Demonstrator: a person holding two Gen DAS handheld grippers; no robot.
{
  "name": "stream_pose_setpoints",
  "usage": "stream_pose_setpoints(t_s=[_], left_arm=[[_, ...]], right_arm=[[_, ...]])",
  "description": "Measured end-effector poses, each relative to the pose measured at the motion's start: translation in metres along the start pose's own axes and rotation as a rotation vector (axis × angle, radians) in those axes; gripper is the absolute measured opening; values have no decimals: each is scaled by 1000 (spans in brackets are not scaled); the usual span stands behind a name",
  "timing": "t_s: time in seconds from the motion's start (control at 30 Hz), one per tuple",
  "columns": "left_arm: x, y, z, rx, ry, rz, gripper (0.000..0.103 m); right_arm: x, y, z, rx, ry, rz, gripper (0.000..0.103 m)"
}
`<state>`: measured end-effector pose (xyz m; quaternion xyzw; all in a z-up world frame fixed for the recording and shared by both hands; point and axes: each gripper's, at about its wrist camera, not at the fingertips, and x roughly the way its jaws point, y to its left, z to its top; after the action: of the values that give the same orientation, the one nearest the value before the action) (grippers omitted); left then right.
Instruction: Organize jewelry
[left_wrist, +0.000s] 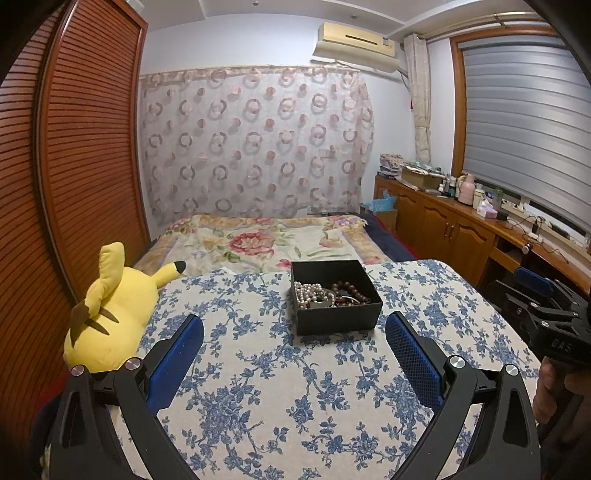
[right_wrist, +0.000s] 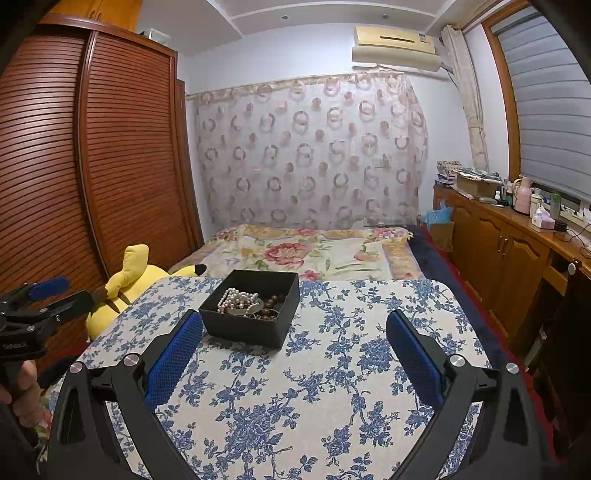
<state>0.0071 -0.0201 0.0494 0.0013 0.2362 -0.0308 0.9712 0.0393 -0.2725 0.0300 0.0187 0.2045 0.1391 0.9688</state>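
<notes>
Jewelry box (left_wrist: 334, 295), black, open-topped, on our floral-covered desk (left_wrist: 258, 369).

Inside the box we count a pearl strand (left_wrist: 312, 291) and brown bead strings (left_wrist: 347, 291), tangled together. Near side of the box: our left gripper (left_wrist: 294, 334) and right gripper (right_wrist: 294, 334), both spread wide, holding nothing, hovering apart from it. Left of the box: yellow plush toy (left_wrist: 110, 310). Beyond the box: bed (left_wrist: 266, 240).
</notes>
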Motion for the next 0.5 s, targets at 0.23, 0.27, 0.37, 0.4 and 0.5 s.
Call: stream_pose_setpoints(t_s=[0.23, 0.27, 0.37, 0.4, 0.5], left_arm=[[0, 0, 0, 0, 0, -1, 95], [0, 0, 0, 0, 0, 0, 95], [0, -1, 0, -2, 1, -3, 95], [-1, 0, 0, -1, -1, -3, 95], [-2, 0, 0, -1, -2, -4, 95]], right_arm=[[0, 0, 0, 2, 3, 2, 100], [0, 0, 0, 0, 2, 2, 100], [0, 0, 0, 2, 2, 2, 100], [0, 0, 0, 2, 2, 2, 100], [0, 0, 0, 1, 2, 2, 100]])
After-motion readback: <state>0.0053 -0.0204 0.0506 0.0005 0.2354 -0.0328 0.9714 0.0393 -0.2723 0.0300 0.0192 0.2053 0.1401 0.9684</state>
